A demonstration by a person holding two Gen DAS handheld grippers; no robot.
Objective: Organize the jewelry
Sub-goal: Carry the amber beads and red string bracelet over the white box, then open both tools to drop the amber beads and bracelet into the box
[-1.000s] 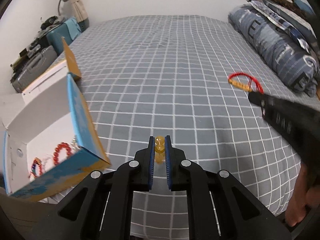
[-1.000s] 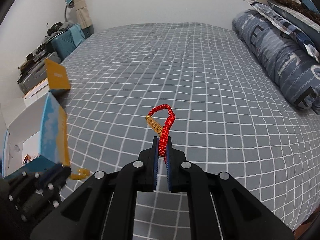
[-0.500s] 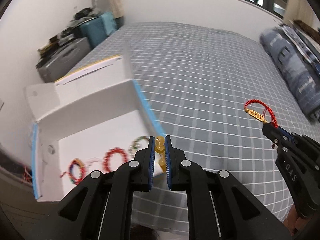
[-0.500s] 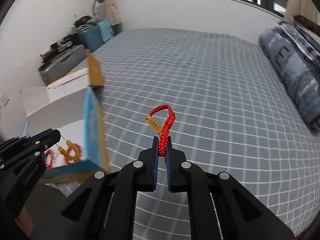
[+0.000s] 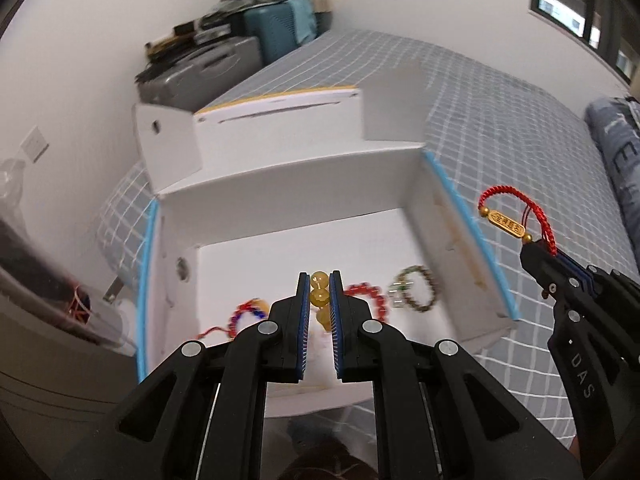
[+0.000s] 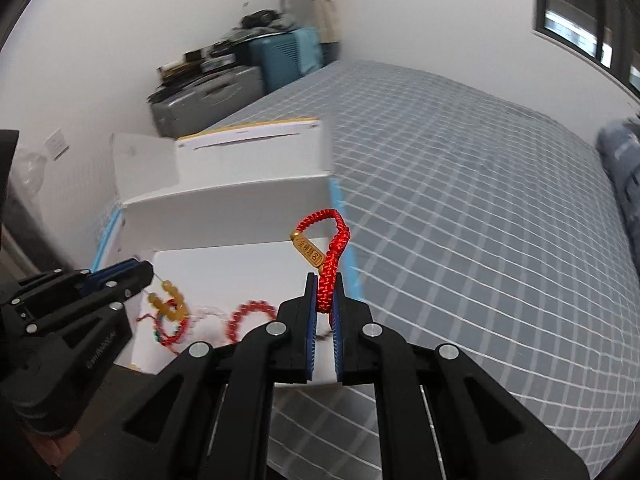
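My left gripper is shut on a yellow bead bracelet and holds it above the inside of an open white cardboard box; it also shows in the right wrist view with the beads hanging. My right gripper is shut on a red cord bracelet with a gold tag, just above the box's right wall; the left wrist view shows it too. In the box lie a red bead bracelet, a green bead bracelet and a multicoloured one.
The box stands at the left edge of a bed with a grey checked sheet. Suitcases and clutter stand by the wall behind it. A blue patterned pillow lies at the far right. A window is up right.
Both grippers have swung left toward the box. My left gripper now hangs over the box's inside, and my right gripper has come up to its right wall. Both grips are unchanged.
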